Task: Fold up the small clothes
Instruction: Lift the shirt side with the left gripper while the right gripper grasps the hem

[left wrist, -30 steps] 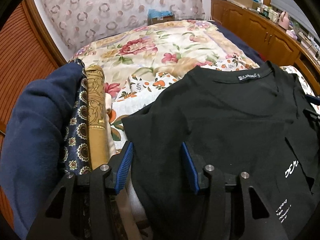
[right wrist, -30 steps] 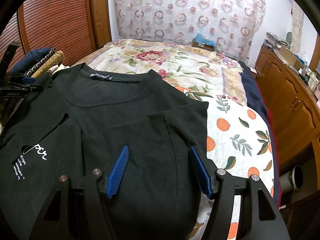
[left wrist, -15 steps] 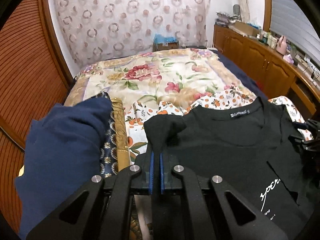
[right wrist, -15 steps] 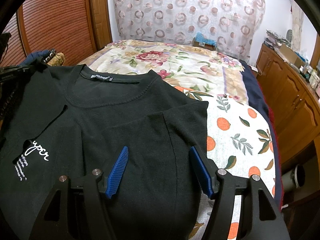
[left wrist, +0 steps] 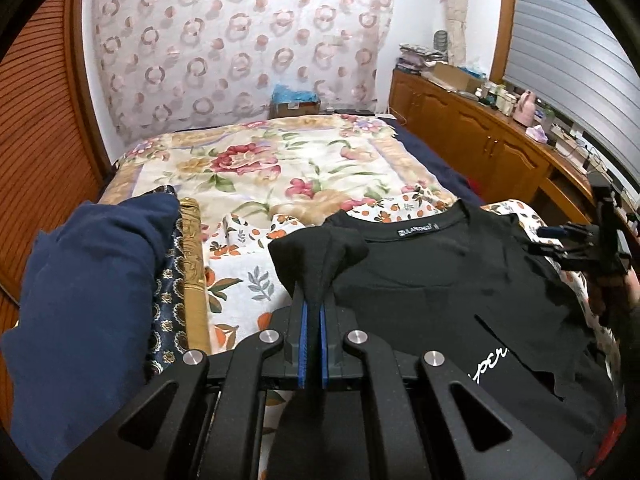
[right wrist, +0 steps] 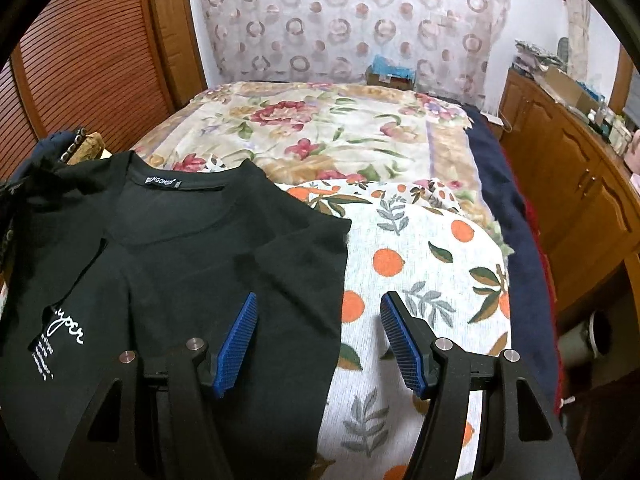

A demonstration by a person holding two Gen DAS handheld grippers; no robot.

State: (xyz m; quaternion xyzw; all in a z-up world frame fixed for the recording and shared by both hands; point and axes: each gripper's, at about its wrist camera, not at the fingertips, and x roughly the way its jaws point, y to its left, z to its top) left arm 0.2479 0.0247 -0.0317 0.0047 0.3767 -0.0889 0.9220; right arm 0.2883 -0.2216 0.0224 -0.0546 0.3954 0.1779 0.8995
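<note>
A black T-shirt [left wrist: 440, 280] with white lettering lies collar-away on the bed, its right sleeve folded in. My left gripper [left wrist: 314, 304] is shut on the shirt's left sleeve edge; the pinched cloth bunches up above the fingertips and is raised off the bed. In the right wrist view the same T-shirt [right wrist: 180, 264] fills the left half. My right gripper [right wrist: 319, 300] hangs open over the shirt's right edge, with the left pad [right wrist: 240, 332] above black cloth and the other pad above the sheet. Nothing is between its pads. The right gripper [left wrist: 580, 248] also shows at the far right of the left wrist view.
An orange-print sheet [right wrist: 420, 272] and a floral blanket [left wrist: 260, 164] cover the bed. A pile of navy and patterned folded cloth [left wrist: 92, 300] sits left of the shirt. Wooden cabinets [left wrist: 500, 152] run along the right; a slatted wooden door [right wrist: 80, 60] is on the left.
My left gripper shut on the shirt's left sleeve edge and lifted it. My right gripper slid right, from over the shirt's body to its right edge, staying open.
</note>
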